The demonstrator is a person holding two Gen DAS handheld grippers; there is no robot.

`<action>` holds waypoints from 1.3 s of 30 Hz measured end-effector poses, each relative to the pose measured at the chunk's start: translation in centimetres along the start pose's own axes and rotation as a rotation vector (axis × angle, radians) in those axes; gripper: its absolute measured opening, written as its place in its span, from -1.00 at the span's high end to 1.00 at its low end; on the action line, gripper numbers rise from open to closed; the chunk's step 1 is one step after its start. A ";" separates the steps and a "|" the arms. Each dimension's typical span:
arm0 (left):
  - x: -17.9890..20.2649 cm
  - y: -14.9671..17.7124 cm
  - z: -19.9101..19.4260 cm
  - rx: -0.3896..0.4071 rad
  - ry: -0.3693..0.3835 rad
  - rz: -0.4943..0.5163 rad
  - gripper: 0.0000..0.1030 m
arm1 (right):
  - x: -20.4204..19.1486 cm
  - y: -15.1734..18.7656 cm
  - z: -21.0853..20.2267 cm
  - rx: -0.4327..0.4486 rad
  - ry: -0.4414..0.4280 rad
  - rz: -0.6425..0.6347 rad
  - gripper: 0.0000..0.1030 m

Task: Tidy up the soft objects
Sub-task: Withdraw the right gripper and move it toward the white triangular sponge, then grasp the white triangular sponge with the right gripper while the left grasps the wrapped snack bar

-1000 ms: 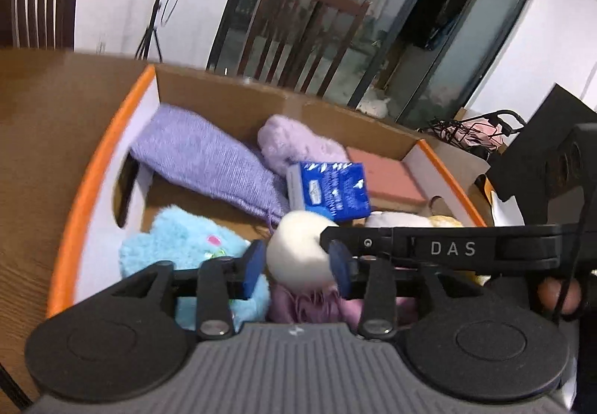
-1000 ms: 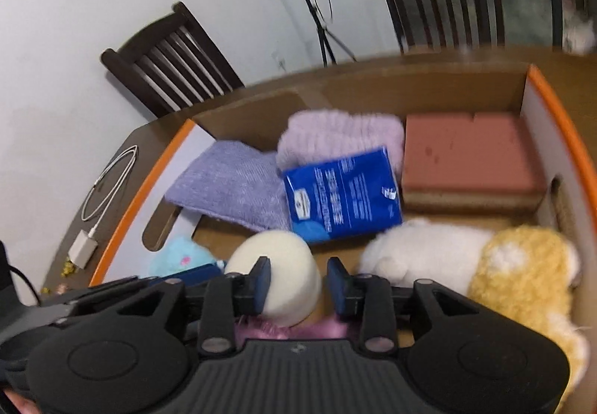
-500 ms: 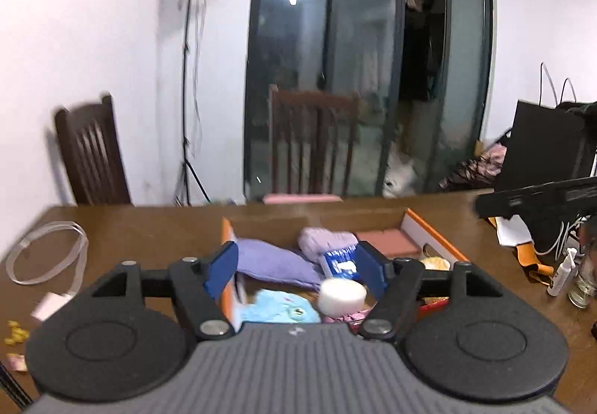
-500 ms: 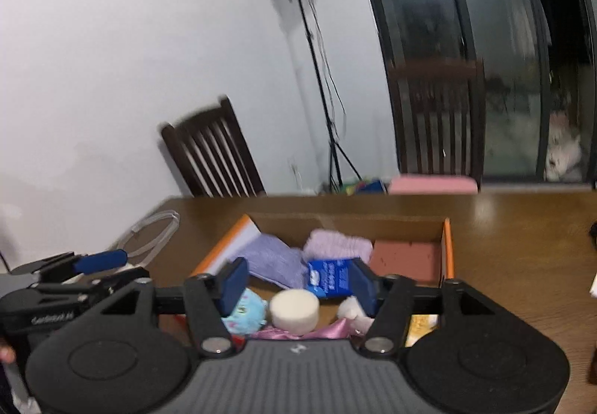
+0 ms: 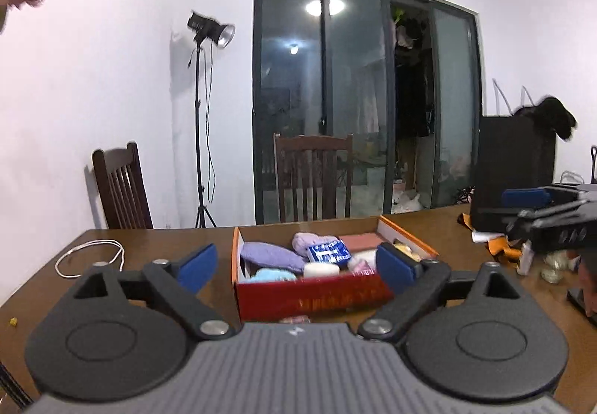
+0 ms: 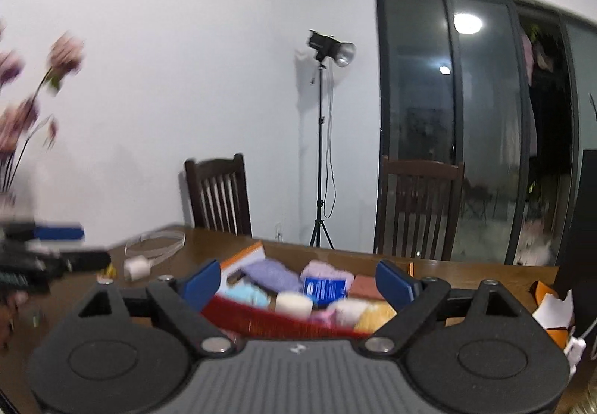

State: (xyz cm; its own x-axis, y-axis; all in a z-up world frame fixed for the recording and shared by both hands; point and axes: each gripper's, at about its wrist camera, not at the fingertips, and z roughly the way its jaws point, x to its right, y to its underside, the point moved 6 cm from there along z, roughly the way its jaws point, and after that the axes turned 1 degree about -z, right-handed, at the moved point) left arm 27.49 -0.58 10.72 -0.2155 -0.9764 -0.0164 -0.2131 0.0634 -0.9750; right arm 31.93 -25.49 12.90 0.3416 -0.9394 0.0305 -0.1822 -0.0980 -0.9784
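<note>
A red-sided cardboard box (image 5: 313,292) sits on the wooden tabletop (image 5: 160,249), packed with soft items: a purple knit piece (image 5: 270,256), a blue tissue pack (image 5: 328,252), a white round sponge (image 5: 321,269) and a light-blue plush (image 5: 270,276). The left gripper (image 5: 296,262) and the right gripper (image 6: 296,281) both hover short of the box, jaws spread wide and holding nothing. A coiled white cable (image 5: 89,257) lies on the tabletop left of the box.

left gripper (image 5: 296,266) — I am holding it level, fingers spread wide, gripping nothing, lower centre of frame | right gripper (image 6: 296,279) — I am holding it likewise, fingers wide apart, nothing between
</note>
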 end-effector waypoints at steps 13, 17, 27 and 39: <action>-1.0 8.3 -0.6 -0.190 -0.078 -0.105 -0.87 | -2.0 10.9 -5.0 -0.160 0.004 0.122 -0.75; -1.1 9.0 2.6 -0.238 -0.037 -0.137 -0.83 | -2.2 11.6 -2.5 -0.189 -0.020 0.131 -0.72; -1.9 9.5 17.0 -0.369 -0.007 -0.129 -0.53 | -1.6 12.8 8.9 -0.339 -0.039 0.028 -0.38; -3.4 11.0 22.7 -0.417 -0.052 -0.170 0.05 | -1.4 13.6 14.2 -0.401 -0.145 0.062 0.26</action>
State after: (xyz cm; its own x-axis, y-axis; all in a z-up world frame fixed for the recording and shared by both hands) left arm 47.49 -1.28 -4.93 -0.0981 -0.9885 0.1152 -0.6093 -0.0318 -0.7923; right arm 42.07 -20.87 -3.39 0.4393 -0.8945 -0.0833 -0.5407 -0.1892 -0.8196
